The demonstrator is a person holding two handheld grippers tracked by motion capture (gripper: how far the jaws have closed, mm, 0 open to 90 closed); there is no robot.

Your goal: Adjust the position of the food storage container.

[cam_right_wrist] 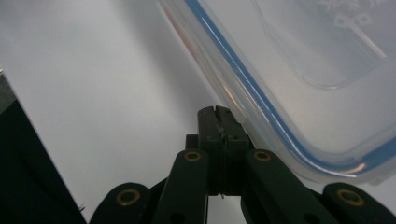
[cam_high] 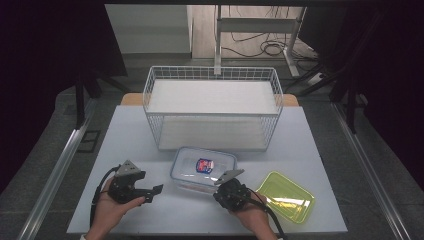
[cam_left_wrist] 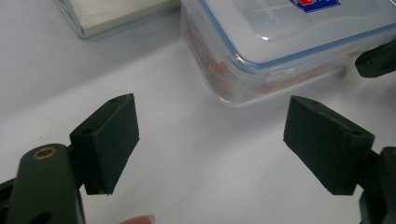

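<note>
A clear lidded box (cam_high: 202, 167) with a blue seal and a red-and-blue label sits at the table's front middle, with orange contents showing through its wall (cam_left_wrist: 289, 37). My left gripper (cam_high: 153, 194) rests to the box's left, held in a hand. Its jaws stand wide open with nothing between them (cam_left_wrist: 210, 105), pointing at the box's near corner. My right gripper (cam_high: 220, 186) is at the box's front right corner. Its jaws are pressed together (cam_right_wrist: 218, 114) right beside the lid's rim (cam_right_wrist: 299, 70); I see nothing between them.
A white wire basket (cam_high: 212, 73) stands behind the box at the table's middle, its base edge (cam_left_wrist: 112, 14) close to the box. A yellow-green shallow tray (cam_high: 285, 196) lies at the front right. Bare white table (cam_high: 125, 135) lies to the left.
</note>
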